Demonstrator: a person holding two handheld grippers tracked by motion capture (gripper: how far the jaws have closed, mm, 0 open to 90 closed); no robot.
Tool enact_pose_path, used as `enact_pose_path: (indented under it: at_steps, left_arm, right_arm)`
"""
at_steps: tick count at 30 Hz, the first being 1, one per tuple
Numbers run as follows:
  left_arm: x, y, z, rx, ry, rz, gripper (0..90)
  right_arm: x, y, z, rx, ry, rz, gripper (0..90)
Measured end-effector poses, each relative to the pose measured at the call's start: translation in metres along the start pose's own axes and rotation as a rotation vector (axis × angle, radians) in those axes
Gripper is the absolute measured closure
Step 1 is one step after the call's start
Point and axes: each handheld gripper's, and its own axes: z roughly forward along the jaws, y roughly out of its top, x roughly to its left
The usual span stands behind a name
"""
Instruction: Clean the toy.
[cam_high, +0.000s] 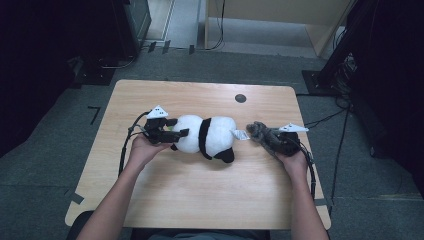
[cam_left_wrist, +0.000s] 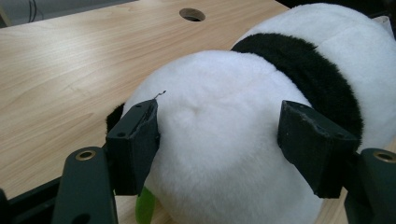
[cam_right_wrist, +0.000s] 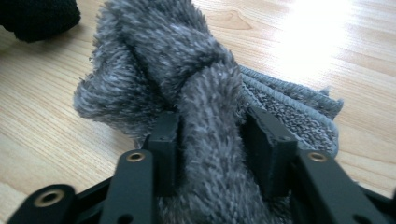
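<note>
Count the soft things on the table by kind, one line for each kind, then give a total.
Panda toy: 1
Grey cloth: 1
Total: 2

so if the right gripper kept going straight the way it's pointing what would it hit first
Apart from the grey cloth already pinched between its jaws, the right gripper points along the table toward the panda plush. It would probably meet the plush's white tag end first, though the gap between cloth and plush is hard to judge.
</note>
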Motion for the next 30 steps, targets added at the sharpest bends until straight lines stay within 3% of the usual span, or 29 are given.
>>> enact_pose_path:
  at_steps: [5, 7, 12, 16, 25, 30]
  left_arm:
    - [0.0, 0.0, -0.001, 0.003, -0.002, -0.002, 32.4]
    - [0.0, 0.0, -0.002, 0.006, -0.002, 0.0, 33.4]
    - [-0.003, 0.001, -0.002, 0.004, 0.007, 0.006, 33.1]
    - [-0.006, 0.003, -0.003, 0.0, 0.015, 0.008, 31.9]
    - [-0.004, 0.006, -0.01, 0.012, 0.003, -0.034, 29.2]
    - [-0.002, 0.004, -0.01, 0.039, 0.03, -0.007, 24.3]
  right_arm:
    - [-0.002, 0.002, 0.0, 0.005, 0.015, 0.005, 62.8]
    - [-0.003, 0.002, -0.002, 0.006, 0.019, 0.013, 71.1]
    - [0.003, 0.011, -0.006, 0.05, -0.017, 0.014, 78.3]
    - [0.004, 0.02, -0.012, 0.049, 0.018, 0.042, 78.2]
    - [0.018, 0.039, -0.031, 0.013, 0.04, 0.031, 78.1]
    - [0.027, 0.049, -0.037, 0.003, 0.059, 0.022, 77.7]
